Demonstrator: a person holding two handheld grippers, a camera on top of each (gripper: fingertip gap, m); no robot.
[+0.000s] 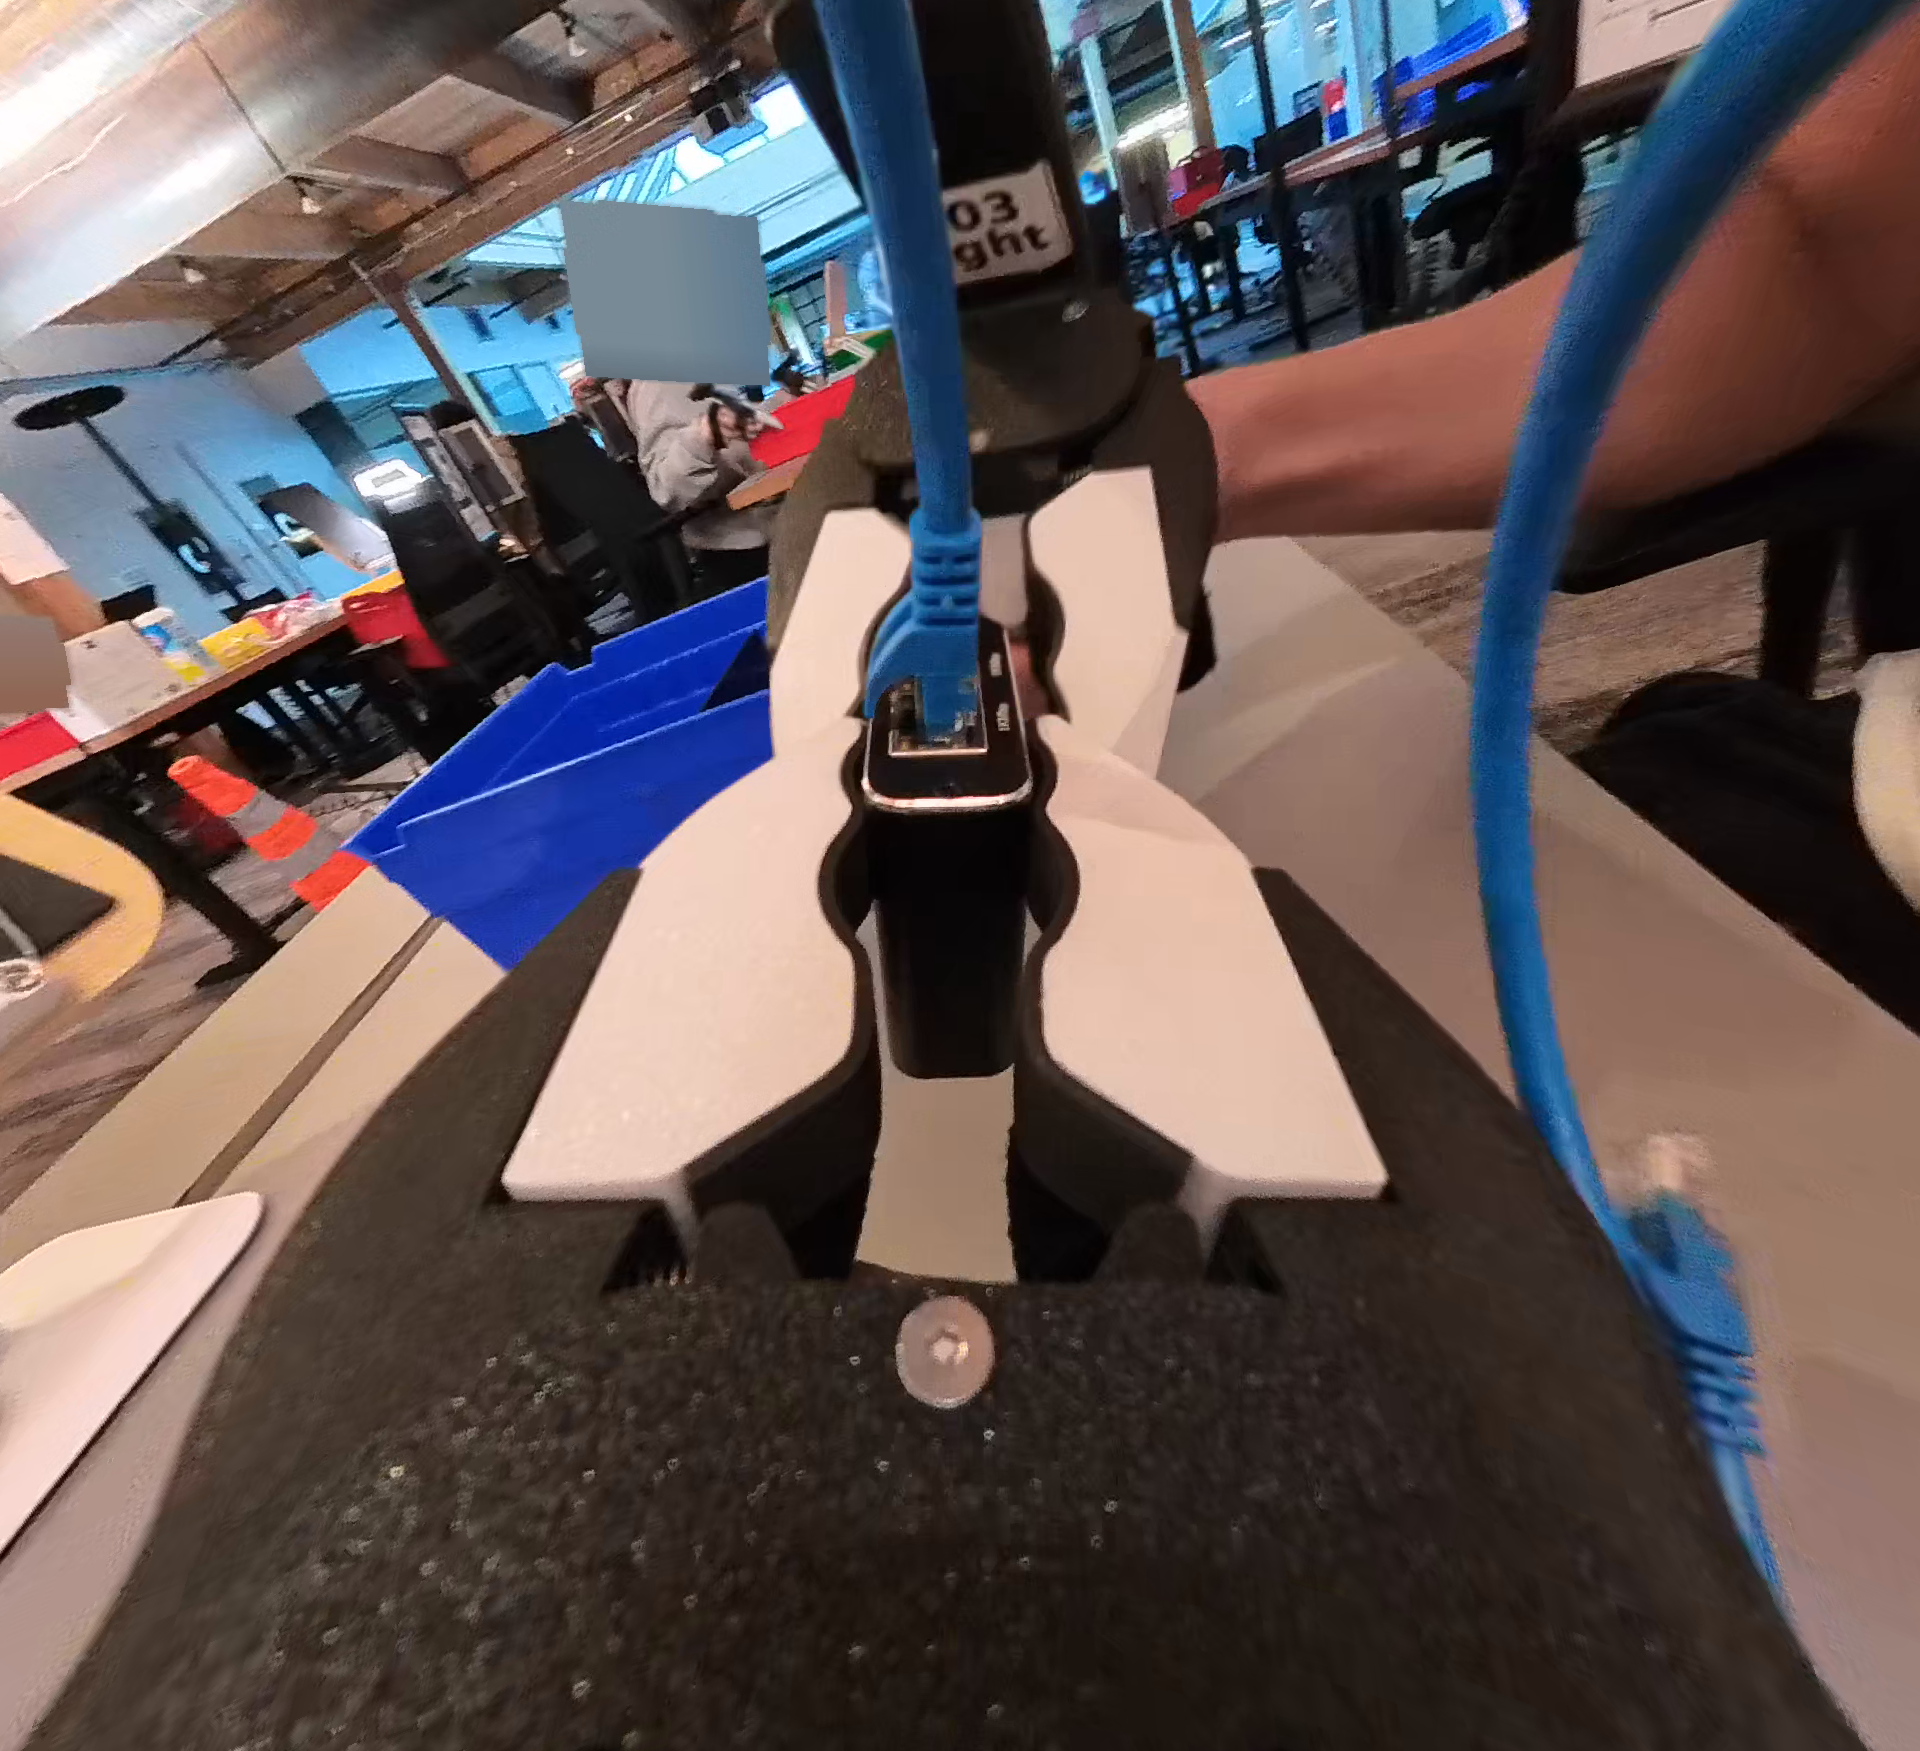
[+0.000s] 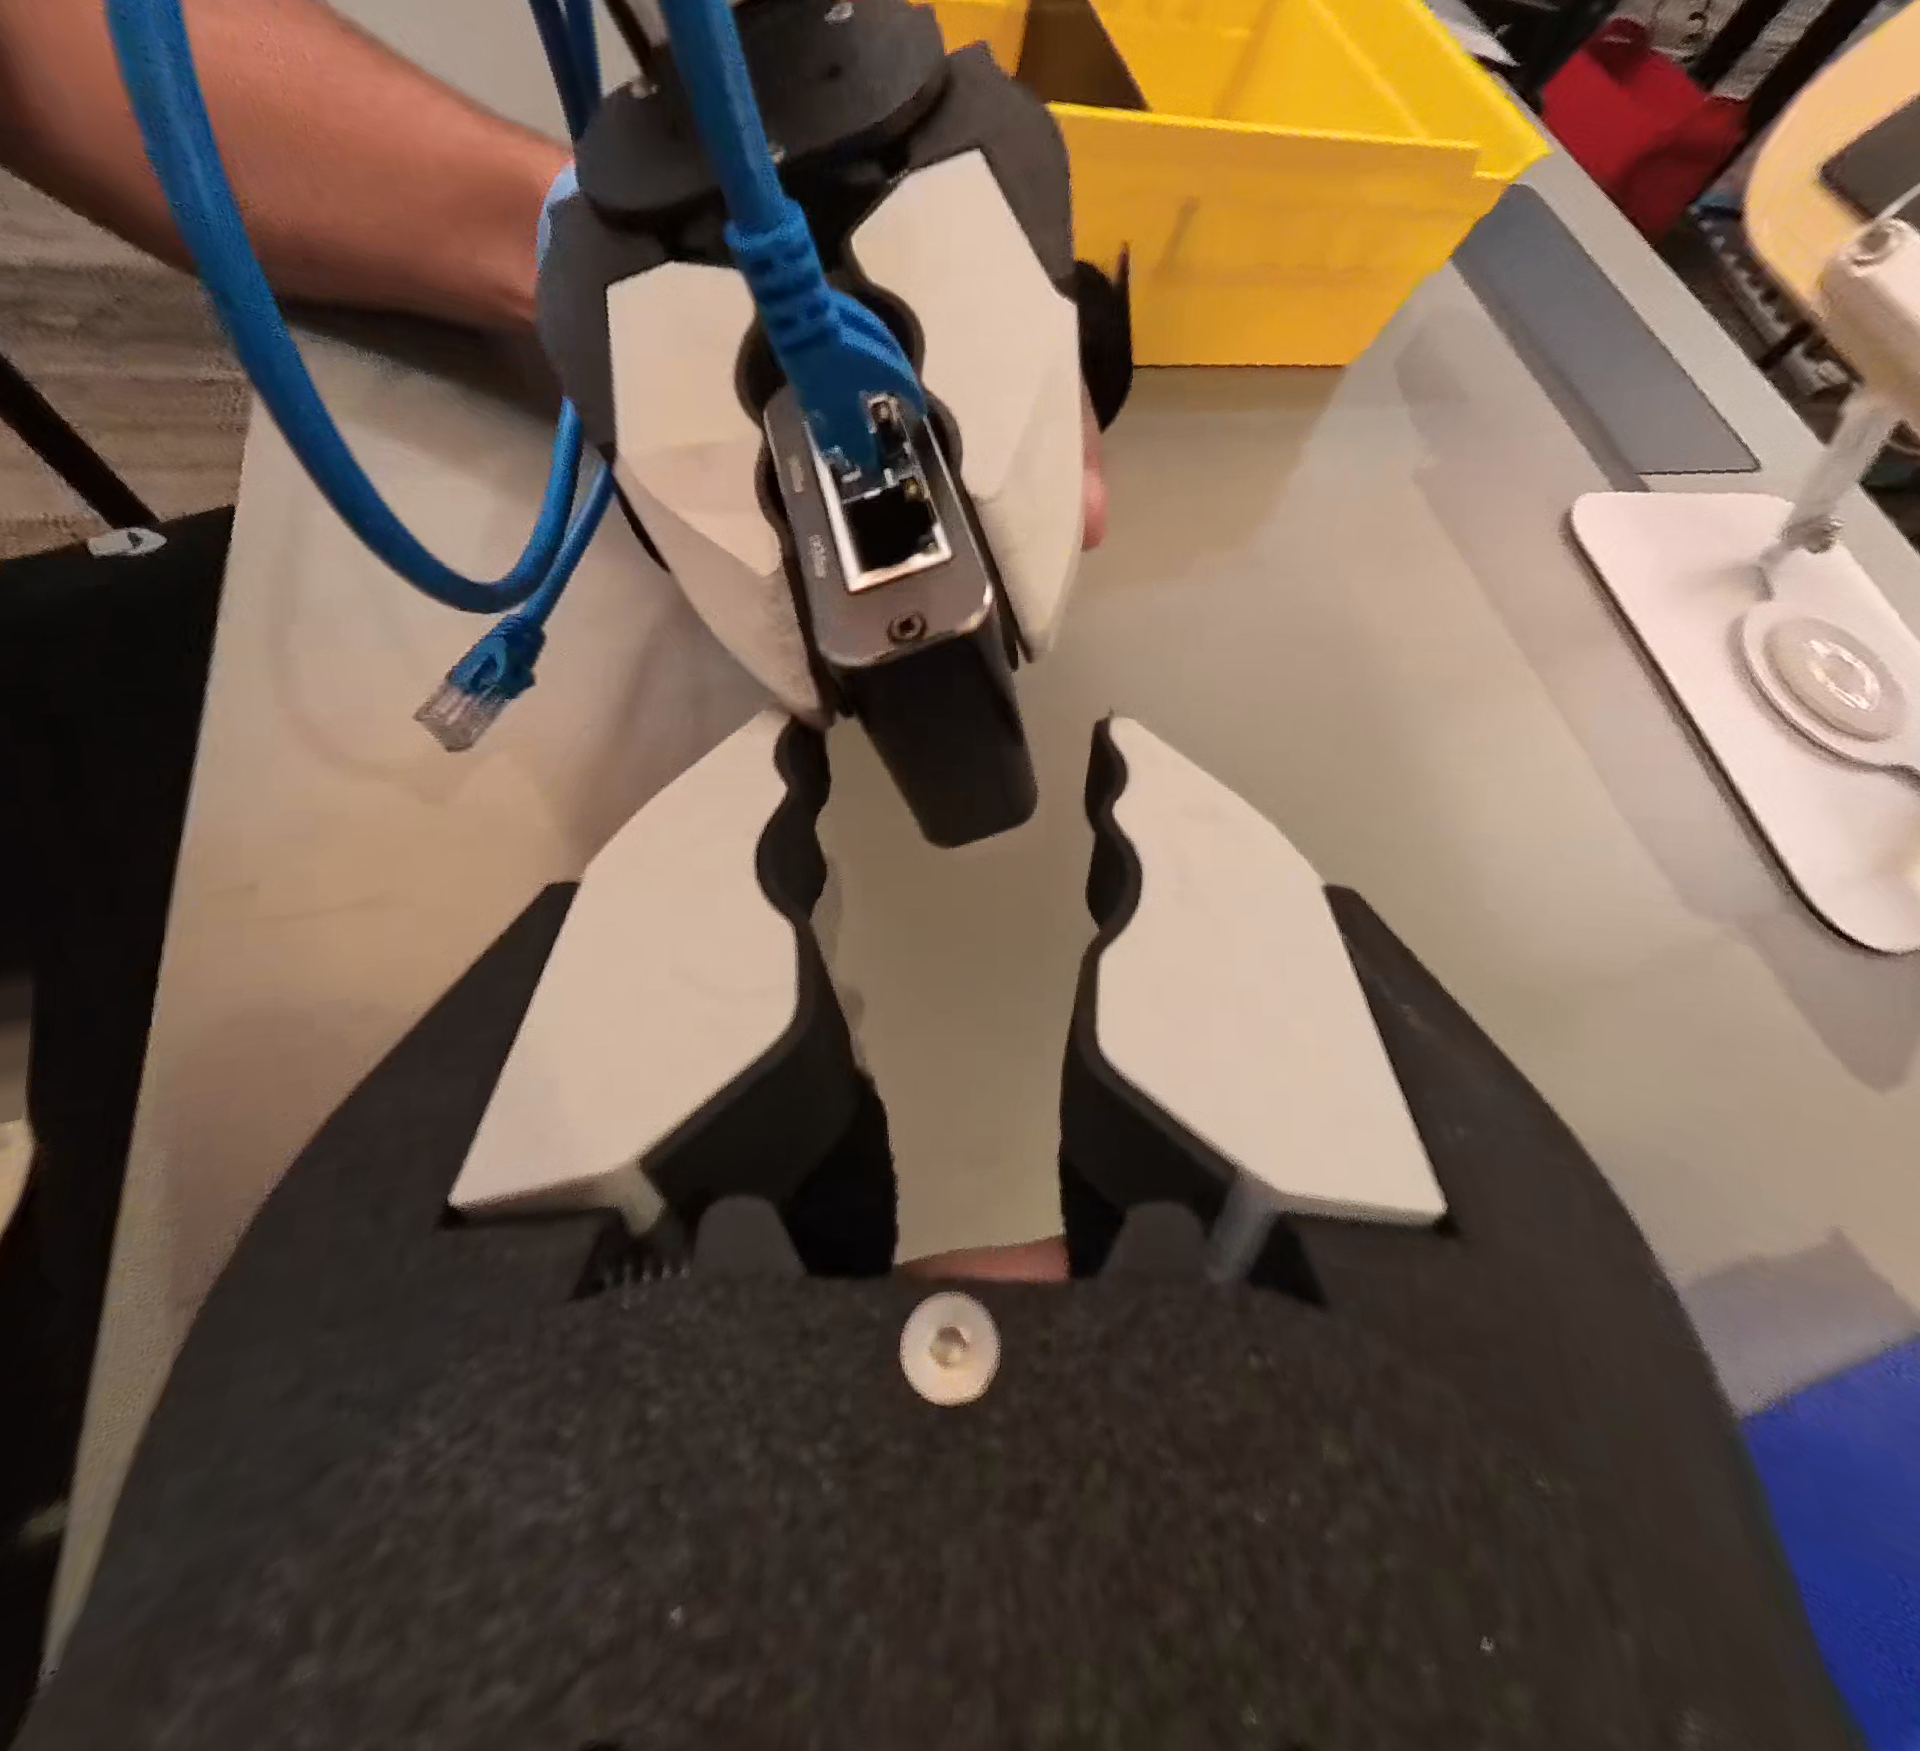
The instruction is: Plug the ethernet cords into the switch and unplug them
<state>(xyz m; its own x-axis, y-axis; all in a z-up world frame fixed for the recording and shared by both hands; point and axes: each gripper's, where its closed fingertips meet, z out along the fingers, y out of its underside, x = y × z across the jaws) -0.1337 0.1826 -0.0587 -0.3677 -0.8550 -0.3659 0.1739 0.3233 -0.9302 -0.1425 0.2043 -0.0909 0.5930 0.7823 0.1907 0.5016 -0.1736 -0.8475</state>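
Observation:
My left gripper [image 1: 948, 828] is shut on a black switch [image 1: 945, 953] and holds it upright above the grey table, ports facing up. A blue ethernet cord [image 1: 883, 195] has one plug [image 1: 930, 652] seated in the far port. The near port [image 2: 894, 538] is empty. The cord's other plug [image 1: 1683, 1286] hangs free; it also shows in the right wrist view [image 2: 478, 683]. My right gripper [image 2: 951, 745] is open and empty, its fingertips flanking the switch's [image 2: 956, 745] lower end. In the left wrist view its fingers [image 1: 1112, 600] stand on either side of the seated plug.
A blue bin [image 1: 582, 797] stands left of the grippers and a yellow bin [image 2: 1247, 143] behind them. A white stand base [image 2: 1714, 662] sits at the table's right. A person's forearm [image 1: 1455, 413] reaches in. Other tables and people are far behind. Less than 4 cm separates the two grippers' tips. The white stand base [image 2: 1714, 662] is about equally far from each gripper, around 40 cm.

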